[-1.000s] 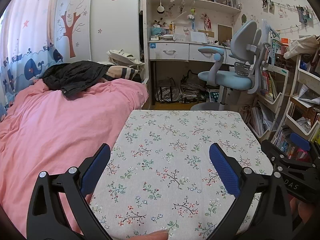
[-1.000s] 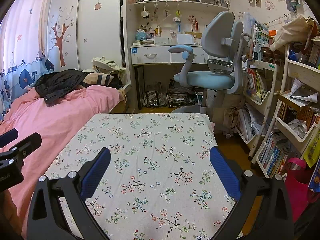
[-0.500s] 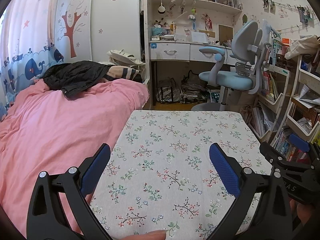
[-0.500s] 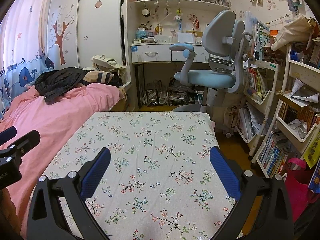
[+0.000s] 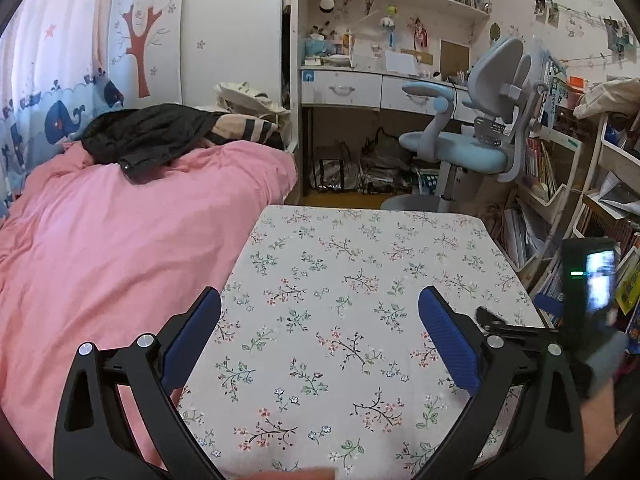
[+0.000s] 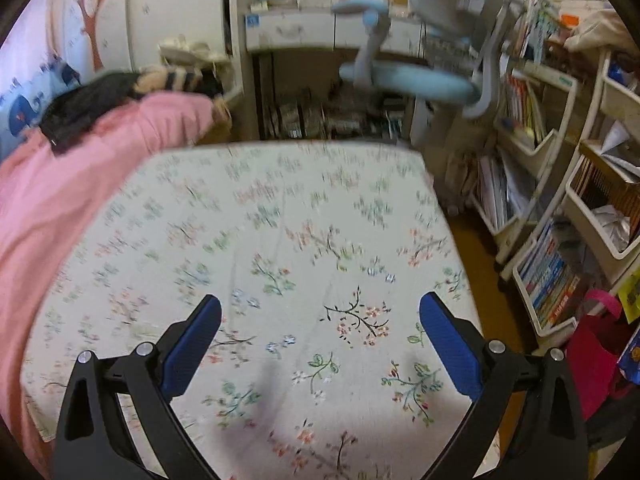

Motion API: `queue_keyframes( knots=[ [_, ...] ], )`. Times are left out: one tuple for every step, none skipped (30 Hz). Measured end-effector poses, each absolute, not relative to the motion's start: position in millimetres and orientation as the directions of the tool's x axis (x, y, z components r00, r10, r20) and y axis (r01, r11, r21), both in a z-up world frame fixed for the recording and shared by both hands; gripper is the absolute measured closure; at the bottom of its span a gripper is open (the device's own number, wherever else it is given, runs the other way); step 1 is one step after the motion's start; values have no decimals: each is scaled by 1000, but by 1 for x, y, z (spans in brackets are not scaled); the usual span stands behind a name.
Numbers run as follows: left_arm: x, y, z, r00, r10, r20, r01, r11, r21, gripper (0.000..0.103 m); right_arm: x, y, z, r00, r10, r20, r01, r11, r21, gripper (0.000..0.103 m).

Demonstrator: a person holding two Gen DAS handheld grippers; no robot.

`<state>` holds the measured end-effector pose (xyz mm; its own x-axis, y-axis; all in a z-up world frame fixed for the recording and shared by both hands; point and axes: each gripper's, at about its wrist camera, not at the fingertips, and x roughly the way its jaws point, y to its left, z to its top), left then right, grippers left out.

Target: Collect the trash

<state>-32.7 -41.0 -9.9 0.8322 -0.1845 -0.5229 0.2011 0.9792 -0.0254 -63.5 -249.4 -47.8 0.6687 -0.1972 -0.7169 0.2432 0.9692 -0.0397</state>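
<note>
The left gripper (image 5: pixel 320 332), black with blue padded fingers, is hovering with jaws spread wide and empty over a table covered in a white floral-print cloth (image 5: pixel 340 280). The right gripper (image 6: pixel 320 336) is likewise gaping and grasping nothing above the same cloth; its view is blurred. A rumpled pink bedspread (image 5: pixel 120 240) is lying left of both grippers. No trash is showing anywhere between or ahead of the fingers.
</note>
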Motion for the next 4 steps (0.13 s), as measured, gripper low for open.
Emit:
queue_keyframes(
  knots=[
    [-31,-39,-9,833,-181,-522,198,980,-23,7,-57,-249,-54,653,-205,-729,243,968,-55,8],
    [-30,-38,-9,835,-176,-522,194,981,-20,7,-53,-250,-58,644,-211,-735,243,968,-65,8],
    [-27,-36,-8,835,-172,-522,191,981,-18,7,-47,-251,-63,630,-214,-747,244,967,-72,8],
    [-26,-35,-8,836,-170,-522,190,982,-16,7,-47,-251,-63,630,-214,-747,244,967,-72,8]
  ],
)
